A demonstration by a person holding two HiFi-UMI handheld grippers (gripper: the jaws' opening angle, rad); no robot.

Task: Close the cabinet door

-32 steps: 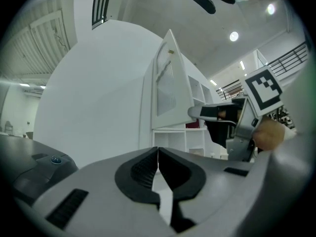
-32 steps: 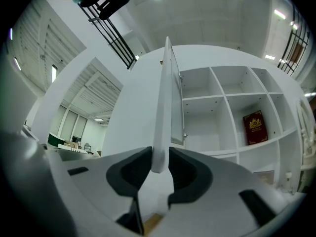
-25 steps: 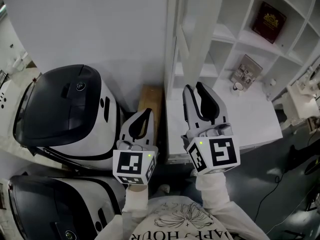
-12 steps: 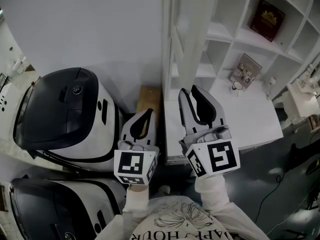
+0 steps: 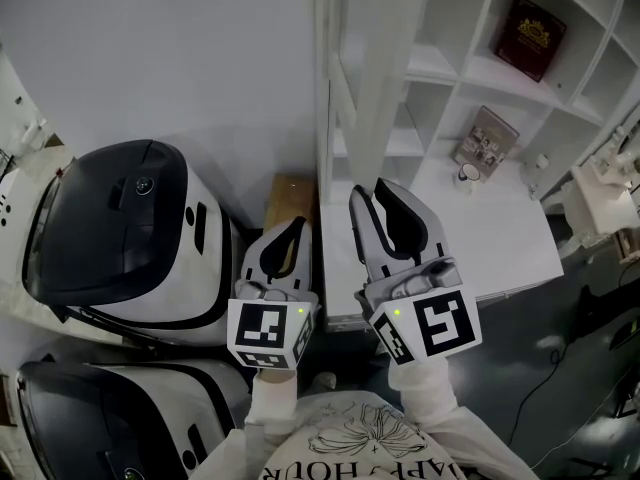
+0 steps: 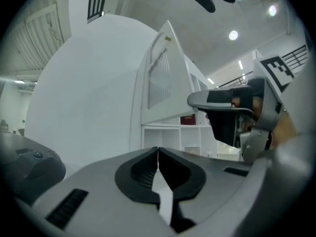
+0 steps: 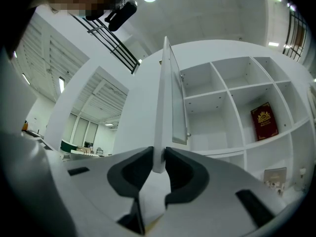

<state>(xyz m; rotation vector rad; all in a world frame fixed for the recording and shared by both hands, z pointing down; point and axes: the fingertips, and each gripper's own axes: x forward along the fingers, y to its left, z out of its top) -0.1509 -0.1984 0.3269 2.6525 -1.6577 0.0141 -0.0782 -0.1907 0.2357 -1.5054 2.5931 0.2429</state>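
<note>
cabinet door (image 7: 159, 127) edge clamped in right gripper (image 5: 374, 193); left gripper (image 5: 296, 224) closed, empty

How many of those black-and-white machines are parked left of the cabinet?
2. One machine stands left of the left claw; the second machine sits nearer the person, cut off at the bottom-left corner. Others may be out of frame.

cabinet door (image 5: 390, 58) white | book (image 5: 527, 30) dark red — gold emblem | right tongs (image 5: 375, 188) grey — black pads (image 7: 129, 174)
</note>
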